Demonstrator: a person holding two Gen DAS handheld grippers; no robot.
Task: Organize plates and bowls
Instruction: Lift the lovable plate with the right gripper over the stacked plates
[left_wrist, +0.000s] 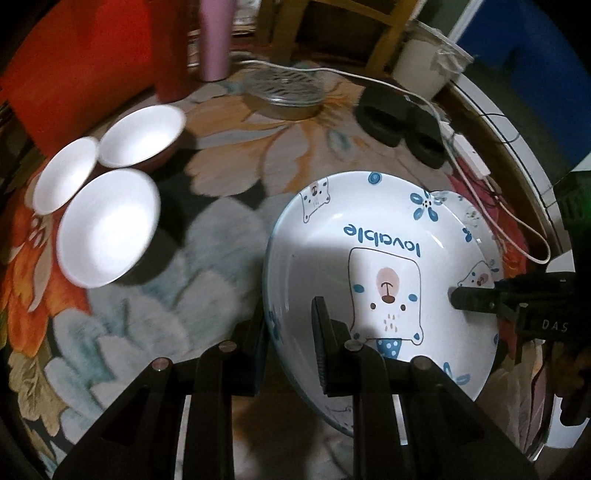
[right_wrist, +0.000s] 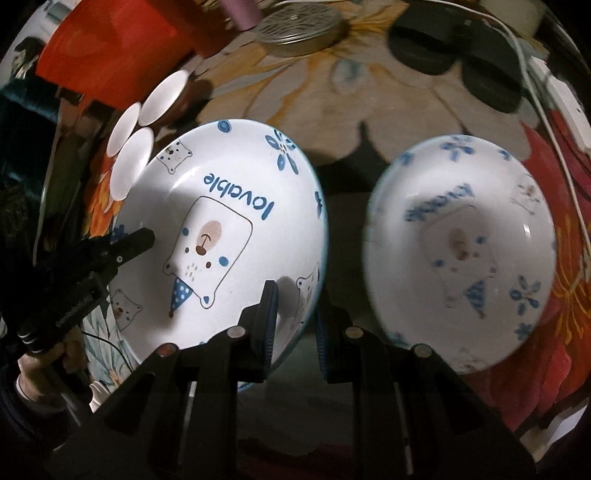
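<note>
We held the "lovable" bear plate (left_wrist: 369, 258) by opposite rims, left gripper (left_wrist: 291, 339) and right gripper (right_wrist: 295, 325) clenched; uneven pull could drop it onto the second bear plate (right_wrist: 458, 251).

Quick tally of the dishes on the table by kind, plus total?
Bear-print "lovable" plates: 2, the held plate clamped at opposite rims by the left gripper and the right gripper, and the second plate lying on the tablecloth.
Plain white bowls: 3, namely.
Total: 5
</note>
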